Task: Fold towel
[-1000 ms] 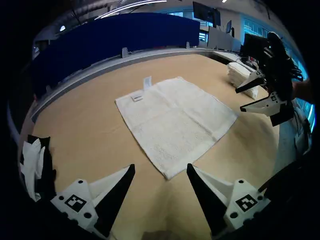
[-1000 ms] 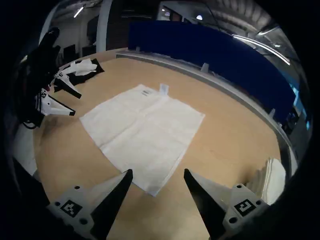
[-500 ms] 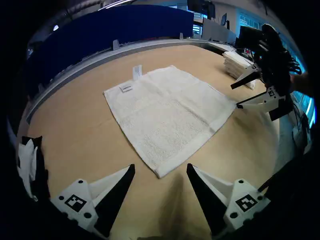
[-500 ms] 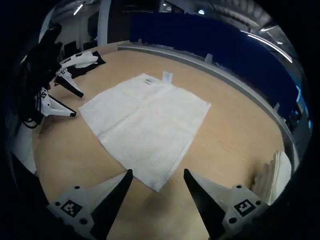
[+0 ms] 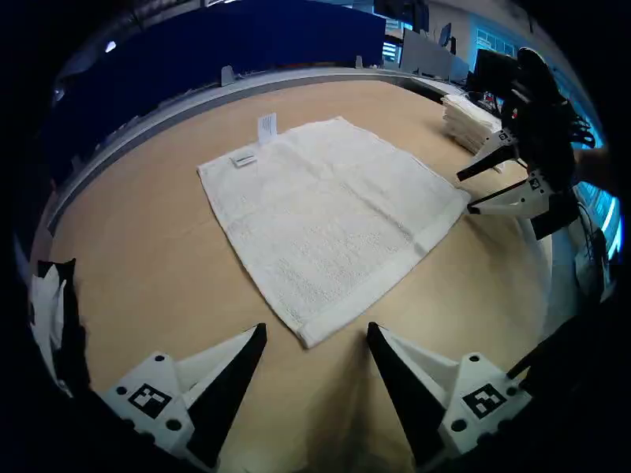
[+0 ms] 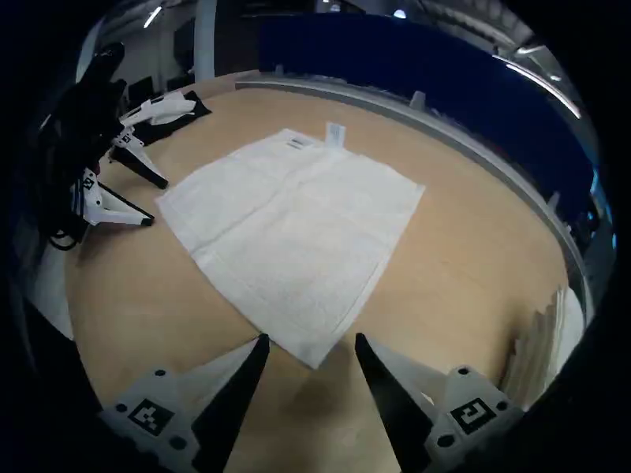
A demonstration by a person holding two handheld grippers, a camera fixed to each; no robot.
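A cream towel (image 5: 331, 213) lies flat and unfolded on the tan table (image 5: 158, 244), two small tags at its far corner. My left gripper (image 5: 315, 351) is open just short of the towel's near corner (image 5: 309, 339), with nothing between its fingers. In the right gripper view the same towel (image 6: 296, 229) spreads out ahead, and my right gripper (image 6: 309, 355) is open with its tips on either side of the opposite near corner (image 6: 315, 359). The left gripper (image 6: 142, 201) appears at the left there, open by the towel's edge. The right gripper (image 5: 467, 193) appears at the right of the left gripper view.
A stack of folded towels (image 5: 473, 122) sits at the table's right end, seen also as folded towels (image 6: 544, 347) in the right gripper view. A black and white cloth pile (image 5: 51, 331) lies at the left. A blue divider (image 5: 205, 55) runs along the far edge.
Both grippers have moved forward and lower toward the towel, each closing in on a near corner. The towel has not moved.
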